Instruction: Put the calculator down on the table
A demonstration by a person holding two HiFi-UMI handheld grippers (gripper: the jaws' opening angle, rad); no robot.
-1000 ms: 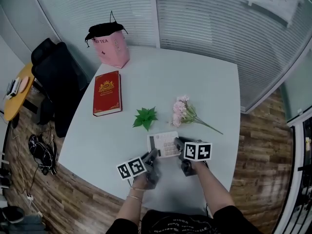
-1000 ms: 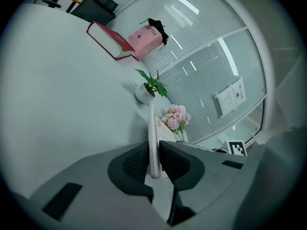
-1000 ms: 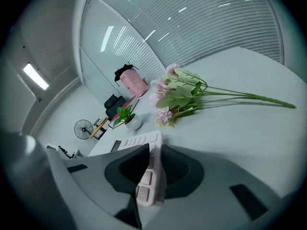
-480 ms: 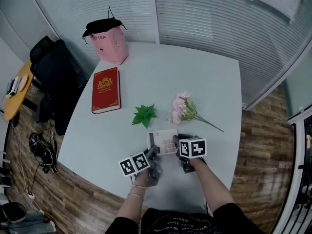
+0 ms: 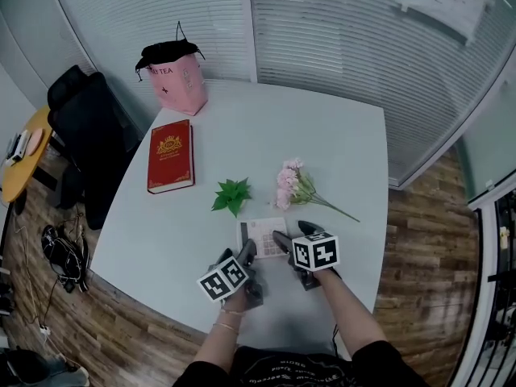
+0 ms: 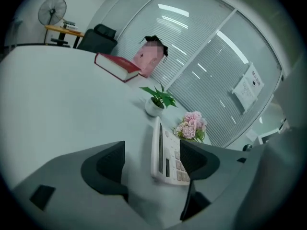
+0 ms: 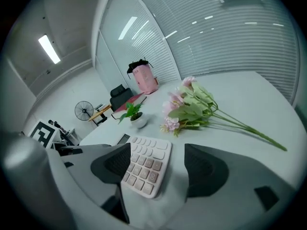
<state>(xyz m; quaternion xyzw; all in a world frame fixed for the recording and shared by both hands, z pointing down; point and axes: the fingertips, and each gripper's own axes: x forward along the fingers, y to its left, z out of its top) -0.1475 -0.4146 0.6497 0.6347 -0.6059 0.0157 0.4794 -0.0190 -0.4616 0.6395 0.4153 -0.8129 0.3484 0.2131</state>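
The pale pink calculator lies flat on the white table, near its front edge. My left gripper is at its near left corner and its jaws are opening. In the left gripper view the calculator lies between the spread jaws of that gripper, and the left pad is well clear of it. My right gripper is at the calculator's right side, jaws also opening. In the right gripper view the calculator rests on the table between the wide jaws of that gripper, gripped by neither pad.
Just beyond the calculator are a bunch of pink flowers and a small green potted plant. A red book and a pink bag sit at the far left. A black chair stands beside the table's left edge.
Both grippers were shut on the calculator's sides; now both sets of jaws have spread and let it go. The calculator rests on the table.
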